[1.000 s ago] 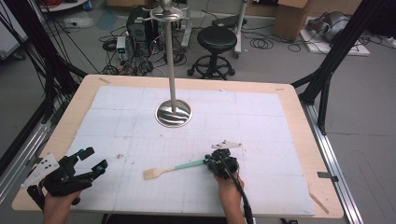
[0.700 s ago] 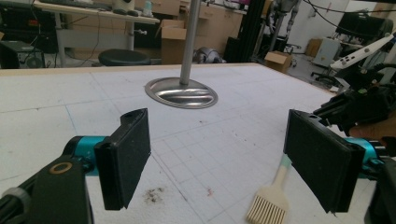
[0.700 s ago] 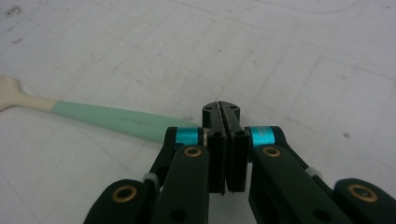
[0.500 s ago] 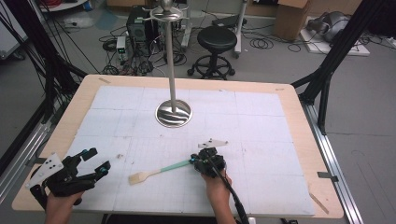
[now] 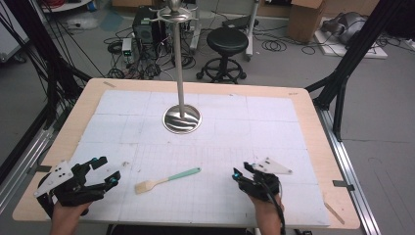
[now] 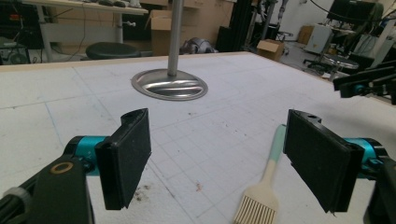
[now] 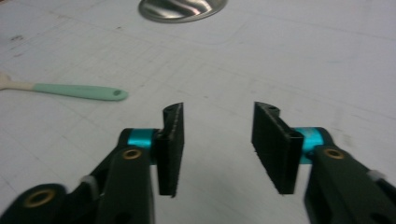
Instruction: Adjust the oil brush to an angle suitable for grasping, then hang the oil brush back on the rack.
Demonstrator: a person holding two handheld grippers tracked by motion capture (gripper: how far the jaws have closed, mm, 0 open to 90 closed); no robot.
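A pastry brush (image 5: 166, 179) with a mint-green handle and pale bristles lies flat on the white gridded mat (image 5: 274, 127), near the front edge. My right gripper (image 5: 241, 171) hovers to the right of the handle's tip, clearly apart from it. Its jaws have just been opening and nothing is between them. The right gripper view has the open gripper (image 7: 217, 140) low over the mat and the brush (image 7: 79, 91) off to the left. My left gripper (image 5: 108, 170) rests open at the front left. In its own view the left gripper (image 6: 217, 154) frames the brush (image 6: 268, 179), untouched.
A metal stand with a round shiny base (image 5: 182, 119) and a tall pole rises from the middle of the mat. The base (image 6: 169, 84) lies ahead of the left gripper. Bare wooden table edge (image 5: 313, 112) rims the mat. Stools, cables and boxes sit on the floor beyond.
The right gripper, shut on the brush handle, carried it slightly left. It then let go and pulled back to the right. The brush stays on the mat. The left gripper has hardly moved.
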